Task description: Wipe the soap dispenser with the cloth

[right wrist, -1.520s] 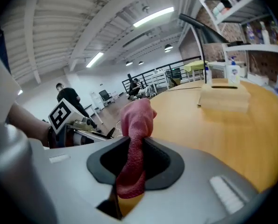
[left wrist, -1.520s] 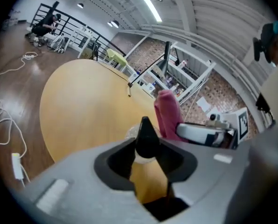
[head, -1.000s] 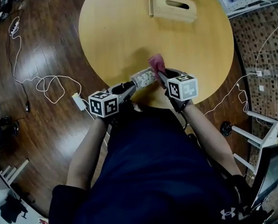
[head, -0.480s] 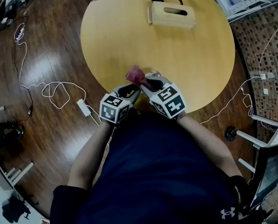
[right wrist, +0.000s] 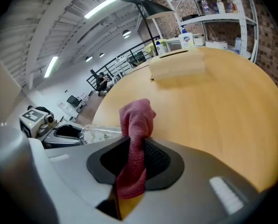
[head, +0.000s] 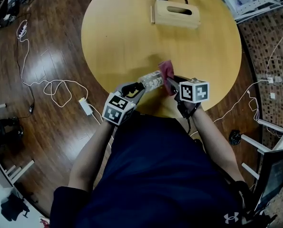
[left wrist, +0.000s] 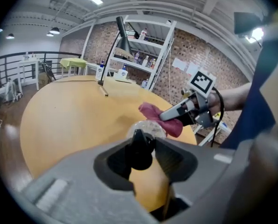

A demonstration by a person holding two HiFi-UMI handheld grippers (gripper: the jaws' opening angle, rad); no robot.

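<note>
My right gripper (head: 173, 83) has swung the pink cloth (head: 167, 70) back out to the soap dispenser (head: 151, 80)'s base end, jaws pinching the cloth. My left gripper (head: 135, 87) has its jaws clamped on the dispenser's black pump, holding it sideways over the round surface (head: 131, 37)'s near edge.

A wooden box (head: 175, 14) rests on the round table (head: 127, 37); cables (head: 51, 87) litter the floor (head: 46, 141).
</note>
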